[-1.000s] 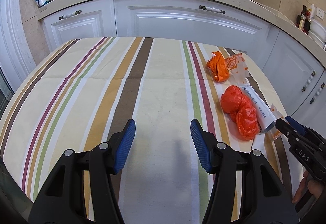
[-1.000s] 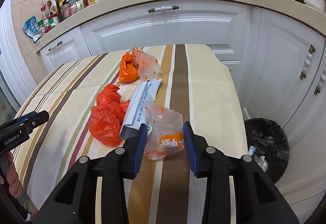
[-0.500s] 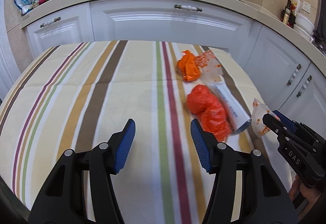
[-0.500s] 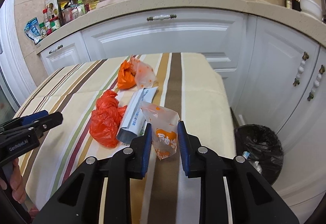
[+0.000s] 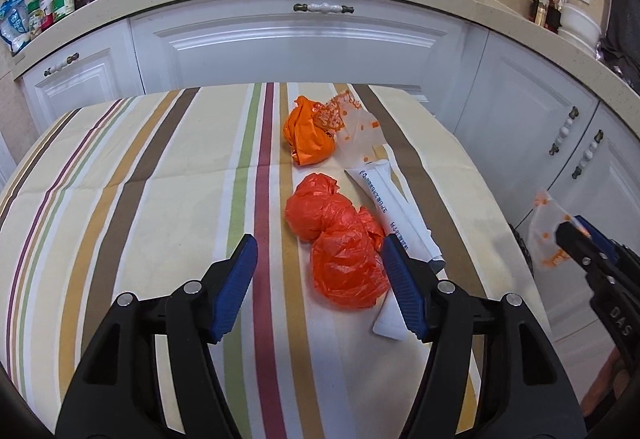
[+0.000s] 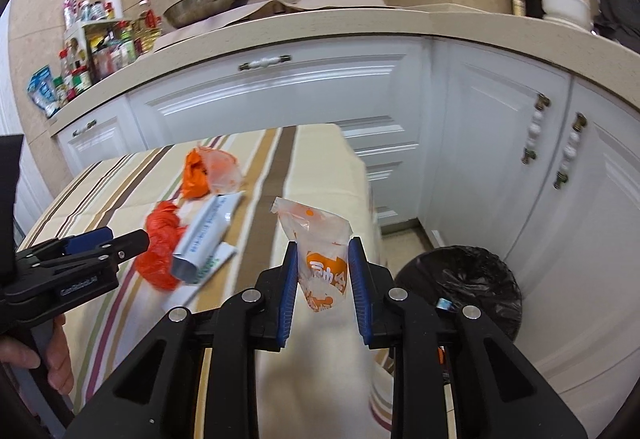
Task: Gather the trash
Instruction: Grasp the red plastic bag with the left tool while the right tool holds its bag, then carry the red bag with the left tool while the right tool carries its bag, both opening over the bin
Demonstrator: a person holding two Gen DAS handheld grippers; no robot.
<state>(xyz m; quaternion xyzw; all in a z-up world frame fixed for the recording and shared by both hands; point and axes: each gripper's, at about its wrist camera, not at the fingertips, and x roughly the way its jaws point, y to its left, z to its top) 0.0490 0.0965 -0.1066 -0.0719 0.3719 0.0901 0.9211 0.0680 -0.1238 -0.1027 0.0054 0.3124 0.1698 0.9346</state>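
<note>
Wrapper (image 6: pixel 325 271) betw right gripper (image 6: pixel 325 279) pads

"DAS" — right hand-held gripper (image 5: pixel 576 235); "GenRobot.AI" — left hand-held gripper (image 6: pixel 124 239).

On the desk (image 5: pixel 132 175) a crumpled bag (image 5: pixel 308 135) lies farthest back, with a wrapper (image 5: pixel 356 127) at its right. Nearer sits a second crumpled bag (image 5: pixel 340 239), with a flat packet (image 5: pixel 394 203) along its right. The bin (image 6: pixel 464 283) stands on the floor right of the desk.
</note>
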